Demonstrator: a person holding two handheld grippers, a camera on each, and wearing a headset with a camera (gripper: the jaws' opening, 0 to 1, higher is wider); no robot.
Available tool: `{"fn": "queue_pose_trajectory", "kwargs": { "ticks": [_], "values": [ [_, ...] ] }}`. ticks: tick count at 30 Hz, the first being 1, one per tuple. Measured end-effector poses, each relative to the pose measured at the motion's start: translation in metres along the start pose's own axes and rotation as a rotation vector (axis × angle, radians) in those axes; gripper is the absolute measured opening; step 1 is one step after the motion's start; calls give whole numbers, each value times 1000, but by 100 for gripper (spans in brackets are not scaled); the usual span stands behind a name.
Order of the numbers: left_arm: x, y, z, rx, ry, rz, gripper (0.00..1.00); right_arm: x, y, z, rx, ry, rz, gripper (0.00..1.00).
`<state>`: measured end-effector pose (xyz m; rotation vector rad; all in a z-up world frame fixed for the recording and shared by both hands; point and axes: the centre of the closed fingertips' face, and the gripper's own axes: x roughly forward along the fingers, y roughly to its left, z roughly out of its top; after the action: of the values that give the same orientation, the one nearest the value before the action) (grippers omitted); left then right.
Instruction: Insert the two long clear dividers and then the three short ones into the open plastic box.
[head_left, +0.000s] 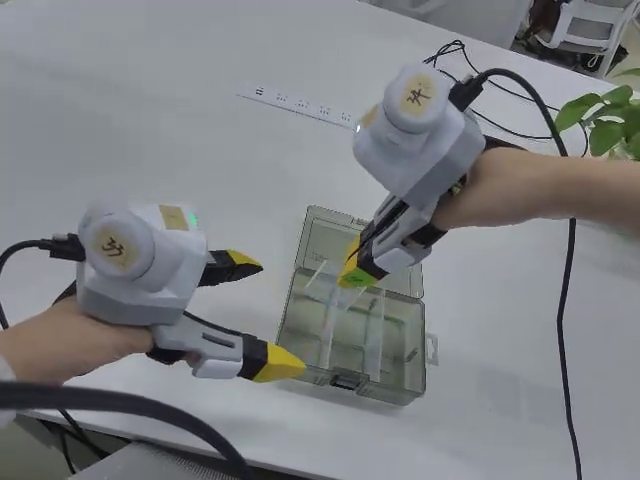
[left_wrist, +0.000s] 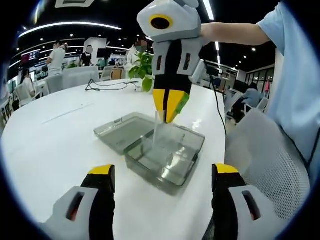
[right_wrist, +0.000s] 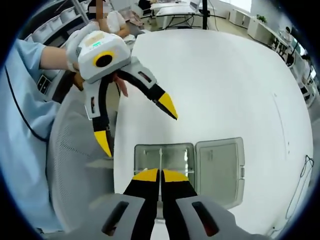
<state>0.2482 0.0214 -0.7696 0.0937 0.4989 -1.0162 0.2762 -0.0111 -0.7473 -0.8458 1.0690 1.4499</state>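
The left gripper (head_left: 265, 315) hovers with jaws spread wide and empty, just left of the open plastic box (head_left: 345, 378) on the desk (head_left: 150, 120). A power strip (head_left: 300, 103) lies farther back. Over the box, the right gripper (head_left: 355, 278) pinches a clear divider (left_wrist: 160, 132) upright, its lower edge inside. A black cable (head_left: 565, 330) and a plant (head_left: 600, 112) lie to the right. The grippers' round stickers are unreadable.

left cap mark: tan round sticker (head_left: 113, 250) atop white left gripper (head_left: 270, 315), one dark character, not legible
right cap mark: matching tan sticker (head_left: 418, 97) atop white right gripper (head_left: 355, 278), also illegible
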Motion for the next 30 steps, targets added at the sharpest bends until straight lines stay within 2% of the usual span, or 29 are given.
{"fn": "queue_pose_trajectory", "kwargs": {
  "ticks": [6, 15, 20, 30],
  "values": [
    [-5, 6, -5, -5, 9, 40, 100, 7, 4, 1, 11, -13, 6, 2],
    [-8, 10, -9, -29, 5, 56, 100, 14, 2, 2, 23, -18, -1, 2],
    [-8, 8, -10, -43, 1, 53, 99, 18, 4, 0, 17, -11, 2, 2],
    [-7, 6, -12, -60, -3, 43, 96, 22, -1, 0, 5, -8, -4, 2]
  ]
}}
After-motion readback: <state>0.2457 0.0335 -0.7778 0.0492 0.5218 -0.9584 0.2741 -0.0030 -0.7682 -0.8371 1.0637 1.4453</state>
